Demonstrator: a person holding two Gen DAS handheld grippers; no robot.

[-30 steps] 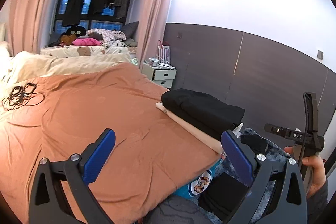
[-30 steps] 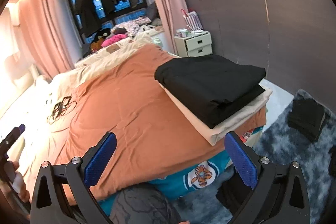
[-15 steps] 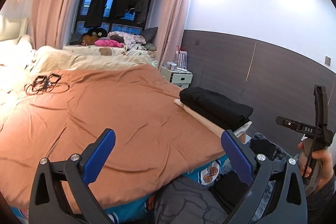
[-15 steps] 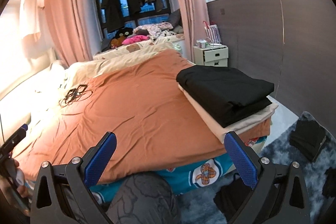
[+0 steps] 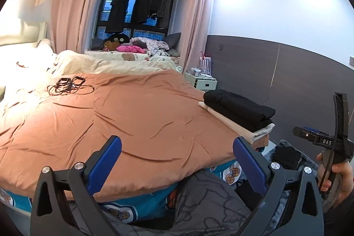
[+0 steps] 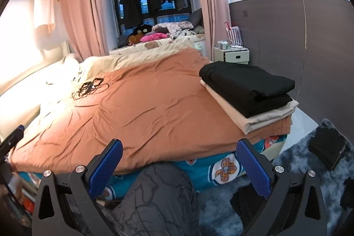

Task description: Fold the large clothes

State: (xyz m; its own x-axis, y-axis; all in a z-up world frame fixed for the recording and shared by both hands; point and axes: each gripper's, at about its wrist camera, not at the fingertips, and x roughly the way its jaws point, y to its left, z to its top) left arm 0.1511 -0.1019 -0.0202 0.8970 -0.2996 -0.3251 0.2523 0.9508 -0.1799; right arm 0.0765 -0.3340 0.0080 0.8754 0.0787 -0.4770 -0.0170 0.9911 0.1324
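Observation:
A folded black garment (image 6: 247, 85) lies on a folded beige one (image 6: 261, 116) at the right near corner of the bed; the stack also shows in the left wrist view (image 5: 239, 106). Both lie on an orange cover (image 5: 124, 112) that spreads over the bed (image 6: 154, 103). My left gripper (image 5: 177, 165) is open and empty, held off the bed's near edge. My right gripper (image 6: 179, 165) is open and empty too, above the person's grey-clad knee (image 6: 159, 198). The right gripper's body and the hand on it show at the right of the left wrist view (image 5: 331, 147).
A tangle of black cables (image 5: 68, 85) lies far left on the bed. Dark folded items (image 6: 327, 145) rest on a grey shaggy rug (image 6: 294, 160) to the right. A white nightstand (image 6: 232, 54) stands by the dark wall. Clothes hang at the window (image 5: 139, 6).
Both grippers have drawn back and tilted up, so more of the bed and room shows. The folded stack sits farther away in both views. The jaws stayed open.

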